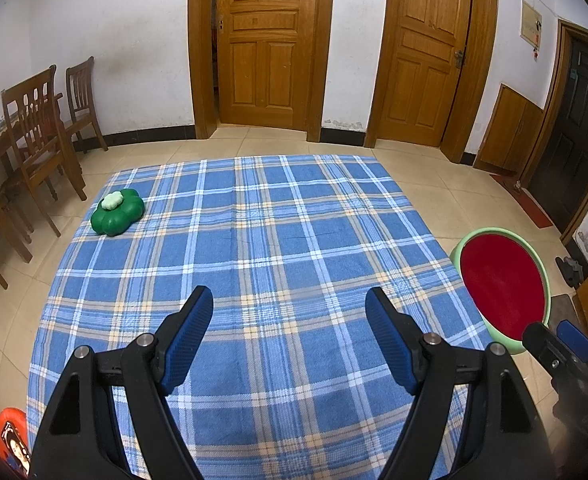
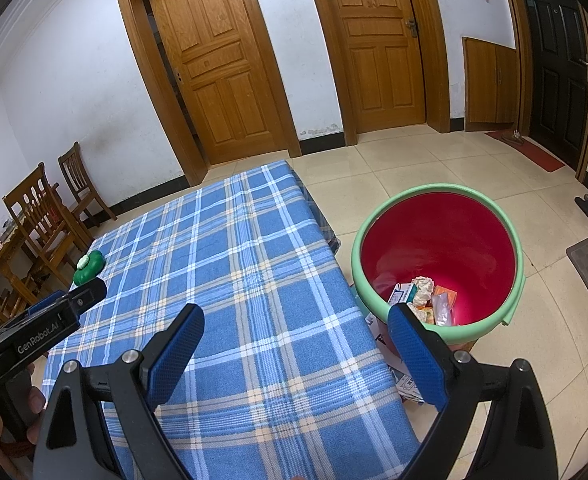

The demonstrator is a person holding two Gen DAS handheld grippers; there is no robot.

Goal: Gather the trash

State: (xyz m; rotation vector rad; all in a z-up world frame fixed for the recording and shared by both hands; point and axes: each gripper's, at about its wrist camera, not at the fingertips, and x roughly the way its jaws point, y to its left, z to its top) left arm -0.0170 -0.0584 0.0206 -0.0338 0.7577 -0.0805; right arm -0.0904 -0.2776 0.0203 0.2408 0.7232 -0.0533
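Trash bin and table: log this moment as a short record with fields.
table: blue plaid cloth, no loose trash visible on it
on table: green clover-shaped object near the far left corner
bin: green rim, red inside, on the floor at the table's right side
bin contents: crumpled paper and wrappers at the bottom
left hand-held gripper: open, nothing between the fingers, over the table
right hand-held gripper: open, empty, over the table's right edge near the bin
beside bin: papers on the floor, partly hidden
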